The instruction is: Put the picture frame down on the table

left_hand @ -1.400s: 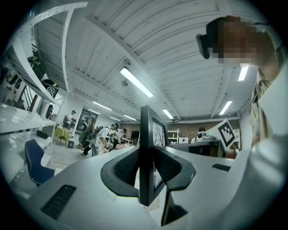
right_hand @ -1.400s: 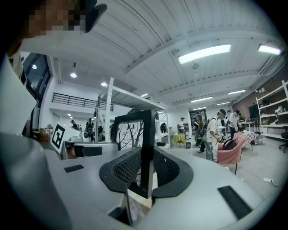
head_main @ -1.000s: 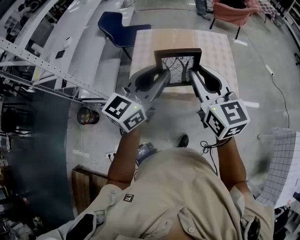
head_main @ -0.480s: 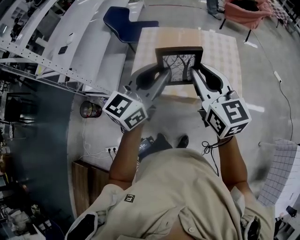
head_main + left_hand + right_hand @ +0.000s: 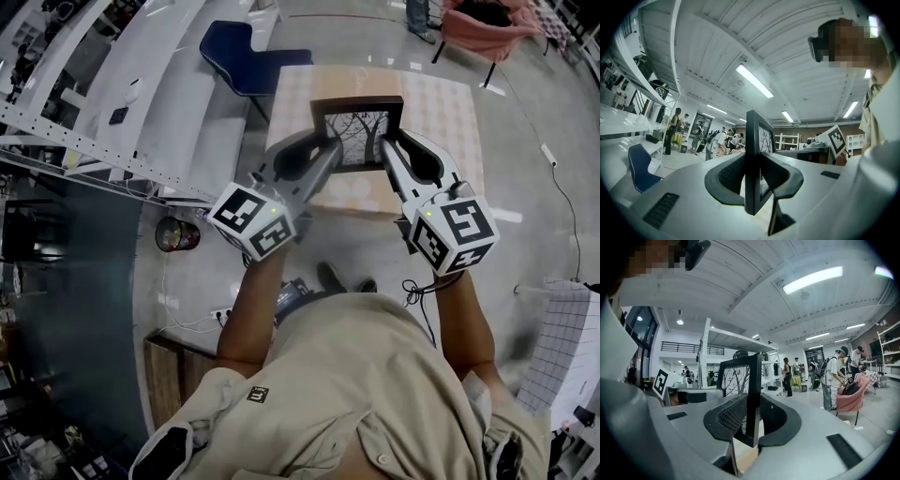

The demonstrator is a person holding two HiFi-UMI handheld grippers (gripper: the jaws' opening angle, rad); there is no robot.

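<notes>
Both claws clamped on the picture frame [image 5: 356, 129]: L gripper [image 5: 324, 152] pinches its left side edge, R gripper [image 5: 387, 155] its right, pads on front & back faces. Frame is held upright in the air, wide axis running L-R btw the two, over the near part of the table [image 5: 441, 98], so the drop is prob straight down, both hands equally near. Head view shows the table below but not the gap; gripper views show the frame edge-on, lower corner apparently free

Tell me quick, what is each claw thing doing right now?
Left gripper: closed on the picture frame, at its left edge.
Right gripper: closed on the picture frame, at its right edge.
</notes>
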